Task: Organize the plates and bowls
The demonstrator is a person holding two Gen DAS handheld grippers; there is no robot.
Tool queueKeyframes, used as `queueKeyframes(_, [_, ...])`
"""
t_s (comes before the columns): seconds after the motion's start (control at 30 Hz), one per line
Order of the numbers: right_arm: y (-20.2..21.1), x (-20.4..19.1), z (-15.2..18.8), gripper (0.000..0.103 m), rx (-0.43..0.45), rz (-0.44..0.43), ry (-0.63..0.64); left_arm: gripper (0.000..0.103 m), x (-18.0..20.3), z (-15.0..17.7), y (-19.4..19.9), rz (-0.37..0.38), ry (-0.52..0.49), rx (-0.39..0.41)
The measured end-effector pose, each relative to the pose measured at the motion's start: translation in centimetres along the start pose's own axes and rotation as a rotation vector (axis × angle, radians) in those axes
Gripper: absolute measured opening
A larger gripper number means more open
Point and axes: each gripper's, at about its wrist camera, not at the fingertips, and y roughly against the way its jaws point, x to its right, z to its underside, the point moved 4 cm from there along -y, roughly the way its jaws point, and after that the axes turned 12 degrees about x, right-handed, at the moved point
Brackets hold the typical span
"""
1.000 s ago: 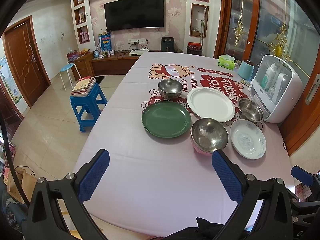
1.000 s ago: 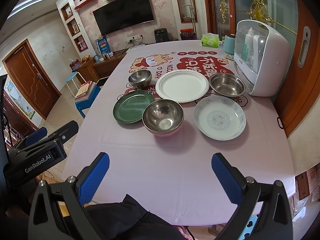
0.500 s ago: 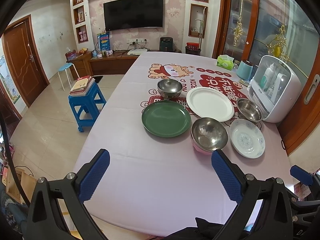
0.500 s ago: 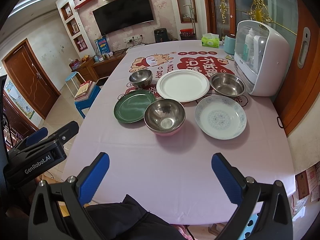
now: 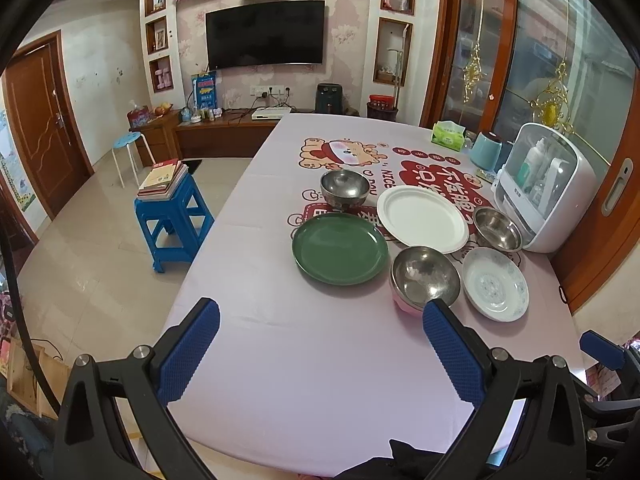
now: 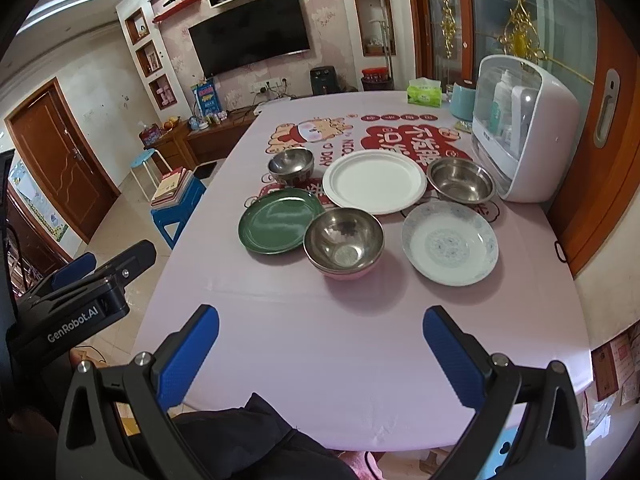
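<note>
Barely anything is moving since a second ago: left gripper (image 5: 320, 340) and right gripper (image 6: 320, 340) are still hovering over the table's (image 6: 320, 328) near edge, both spread wide, gripping nothing. Green plate (image 6: 280, 222), white plate (image 6: 374, 180) and steel bowl (image 6: 344, 240) are sitting mid-table, untouched.

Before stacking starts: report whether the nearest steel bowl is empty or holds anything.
Empty. The nearest steel bowl stands upright, and the right wrist view shows only bare reflective metal inside.
</note>
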Motion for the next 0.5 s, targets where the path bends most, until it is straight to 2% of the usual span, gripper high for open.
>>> queueKeyframes(0.1, [0.8,-1.5,0.2,0.102,0.031,0.011,0.021,0.101,-1.3,0.1,-0.2,-0.003,-0.002,-0.011])
queueKeyframes(0.5, [1.1,-2.4,0.7,0.102,0.044,0.034,0.017,0.101,-3.3,0.2,-2.3,0.095,0.05,-0.11])
